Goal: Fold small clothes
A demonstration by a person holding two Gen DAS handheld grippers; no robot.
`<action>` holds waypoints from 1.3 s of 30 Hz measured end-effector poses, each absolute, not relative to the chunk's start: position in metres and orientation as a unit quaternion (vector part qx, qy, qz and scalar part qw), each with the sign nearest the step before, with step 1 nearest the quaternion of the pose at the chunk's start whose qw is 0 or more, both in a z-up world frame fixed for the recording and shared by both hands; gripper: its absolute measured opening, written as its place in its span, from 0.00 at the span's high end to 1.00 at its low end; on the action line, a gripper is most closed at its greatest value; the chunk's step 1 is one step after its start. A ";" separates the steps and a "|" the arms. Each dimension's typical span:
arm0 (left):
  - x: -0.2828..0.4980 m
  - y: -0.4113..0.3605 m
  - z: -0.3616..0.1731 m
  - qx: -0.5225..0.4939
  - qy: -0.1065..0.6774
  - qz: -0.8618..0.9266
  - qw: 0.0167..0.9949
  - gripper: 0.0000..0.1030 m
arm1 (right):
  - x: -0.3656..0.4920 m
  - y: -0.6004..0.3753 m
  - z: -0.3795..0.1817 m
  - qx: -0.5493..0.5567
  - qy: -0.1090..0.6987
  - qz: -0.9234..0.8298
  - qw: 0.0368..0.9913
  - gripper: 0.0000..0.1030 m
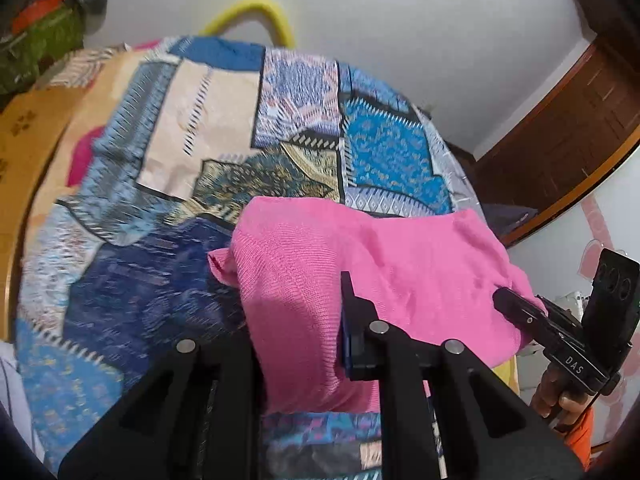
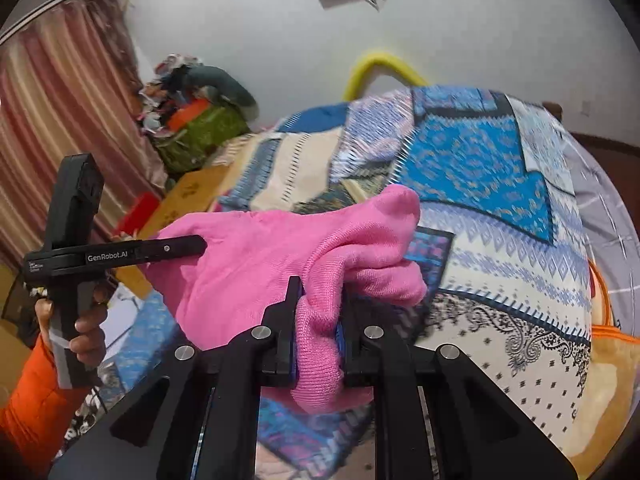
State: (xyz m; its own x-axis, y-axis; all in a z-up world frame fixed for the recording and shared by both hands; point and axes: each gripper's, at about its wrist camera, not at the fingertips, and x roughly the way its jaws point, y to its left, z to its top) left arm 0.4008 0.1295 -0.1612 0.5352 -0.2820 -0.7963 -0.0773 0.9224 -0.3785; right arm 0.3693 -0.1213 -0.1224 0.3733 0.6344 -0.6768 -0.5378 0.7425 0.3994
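**Both grippers pinch one pink knit**

Left gripper (image 1: 316, 316) has its black jaws nearly closed on a bunched edge of the pink garment (image 1: 360, 272), a soft ribbed knit. Right gripper (image 2: 318, 316) is likewise almost closed, with a thick fold of the same garment squeezed between its pads. One garment, two grippers, each held in a hand; an orange sleeve (image 2: 32, 396) shows at the left hand (image 2: 86, 332). The knit hangs stretched between the two grips, sagging in loose folds above the bed (image 1: 160, 128), whose patchwork cover in blues, cream and tan lies broad and mostly bare. A yellow curved tube (image 1: 256, 12) rises behind the bed's far edge.
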 end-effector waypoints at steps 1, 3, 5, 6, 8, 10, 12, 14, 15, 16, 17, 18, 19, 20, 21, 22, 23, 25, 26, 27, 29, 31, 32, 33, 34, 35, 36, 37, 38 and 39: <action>0.393 0.133 -0.155 -0.185 0.472 -0.058 0.860 0.85 | 0.363 -0.118 -0.117 0.054 0.428 0.360 0.827 0.88; 0.374 0.142 -0.143 -0.179 0.460 -0.053 0.868 0.85 | 0.352 -0.111 -0.112 0.052 0.422 0.368 0.827 0.88; 0.359 0.150 -0.138 -0.176 0.456 -0.048 0.871 0.85 | 0.340 -0.103 -0.108 0.050 0.419 0.375 0.825 0.88; 0.351 0.154 -0.138 -0.175 0.455 -0.044 0.872 0.85 | 0.336 -0.098 -0.109 0.049 0.420 0.379 0.823 0.88; 0.337 0.161 -0.140 -0.171 0.457 -0.036 0.872 0.85 | 0.325 -0.090 -0.113 0.050 0.426 0.386 0.817 0.88; 0.323 0.168 -0.146 -0.166 0.463 -0.028 0.870 0.85 | 0.314 -0.080 -0.123 0.048 0.438 0.390 0.808 0.88; 0.309 0.175 -0.157 -0.164 0.472 -0.023 0.866 0.85 | 0.303 -0.075 -0.133 0.047 0.451 0.392 0.801 0.88; 0.298 0.181 -0.170 -0.166 0.483 -0.019 0.860 0.85 | 0.295 -0.070 -0.144 0.044 0.464 0.391 0.794 0.88; 0.292 0.185 -0.179 -0.168 0.489 -0.017 0.856 0.85 | 0.290 -0.068 -0.151 0.042 0.473 0.389 0.789 0.88; 0.286 0.189 -0.186 -0.169 0.495 -0.014 0.852 0.85 | 0.287 -0.066 -0.158 0.039 0.483 0.387 0.785 0.89; 0.281 0.192 -0.193 -0.168 0.501 -0.011 0.849 0.85 | 0.284 -0.065 -0.161 0.037 0.488 0.385 0.783 0.89; 0.276 0.195 -0.201 -0.165 0.507 -0.007 0.846 0.85 | 0.279 -0.063 -0.167 0.032 0.494 0.380 0.781 0.89; 0.271 0.197 -0.207 -0.162 0.511 -0.004 0.844 0.85 | 0.276 -0.062 -0.173 0.028 0.501 0.377 0.778 0.89; 0.267 0.199 -0.212 -0.162 0.514 -0.002 0.842 0.85 | 0.273 -0.062 -0.174 0.027 0.503 0.375 0.778 0.89; 0.262 0.201 -0.218 -0.162 0.518 -0.001 0.840 0.85 | 0.271 -0.063 -0.177 0.024 0.505 0.371 0.779 0.89; 0.257 0.202 -0.223 -0.159 0.521 0.002 0.838 0.84 | 0.267 -0.065 -0.177 0.021 0.505 0.367 0.781 0.90; 0.252 0.204 -0.226 -0.154 0.523 0.005 0.838 0.83 | 0.265 -0.067 -0.177 0.019 0.504 0.364 0.783 0.90; 0.245 0.206 -0.230 -0.145 0.525 0.010 0.839 0.80 | 0.263 -0.071 -0.177 0.010 0.504 0.355 0.787 0.90; 0.242 0.208 -0.232 -0.140 0.527 0.015 0.838 0.77 | 0.262 -0.073 -0.176 -0.001 0.503 0.348 0.791 0.90; 0.240 0.210 -0.233 -0.138 0.527 0.018 0.838 0.76 | 0.262 -0.075 -0.175 -0.007 0.502 0.345 0.793 0.90; 0.237 0.214 -0.233 -0.128 0.526 0.034 0.840 0.68 | 0.261 -0.078 -0.170 -0.018 0.499 0.339 0.798 0.90; 0.234 0.219 -0.231 -0.112 0.524 0.054 0.842 0.63 | 0.259 -0.079 -0.165 -0.025 0.493 0.338 0.801 0.90; 0.233 0.221 -0.229 -0.106 0.524 0.063 0.843 0.63 | 0.257 -0.078 -0.159 -0.032 0.485 0.337 0.806 0.90; 0.232 0.223 -0.227 -0.101 0.522 0.070 0.844 0.63 | 0.256 -0.076 -0.155 -0.037 0.478 0.339 0.809 0.90; 0.232 0.226 -0.224 -0.101 0.518 0.073 0.846 0.63 | 0.255 -0.073 -0.151 -0.042 0.471 0.344 0.811 0.90; 0.232 0.228 -0.221 -0.100 0.516 0.076 0.847 0.63 | 0.254 -0.067 -0.146 -0.049 0.464 0.353 0.811 0.90; 0.232 0.229 -0.217 -0.098 0.512 0.079 0.849 0.63 | 0.254 -0.062 -0.144 -0.055 0.460 0.359 0.811 0.90; 0.232 0.229 -0.213 -0.097 0.508 0.078 0.852 0.63 | 0.254 -0.055 -0.142 -0.061 0.455 0.366 0.809 0.89; 0.233 0.227 -0.209 -0.096 0.504 0.075 0.855 0.62 | 0.253 -0.047 -0.140 -0.066 0.452 0.378 0.806 0.88; 0.234 0.225 -0.204 -0.094 0.500 0.069 0.858 0.62 | 0.253 -0.040 -0.139 -0.068 0.451 0.388 0.801 0.86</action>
State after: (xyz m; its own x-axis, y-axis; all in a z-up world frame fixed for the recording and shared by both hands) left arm 0.2341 0.2245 -0.2041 0.4905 0.0247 -0.8711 -0.2127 0.9728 -0.0922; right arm 0.2530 -0.0398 -0.1393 0.2931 0.5593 -0.7754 -0.6826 0.6903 0.2399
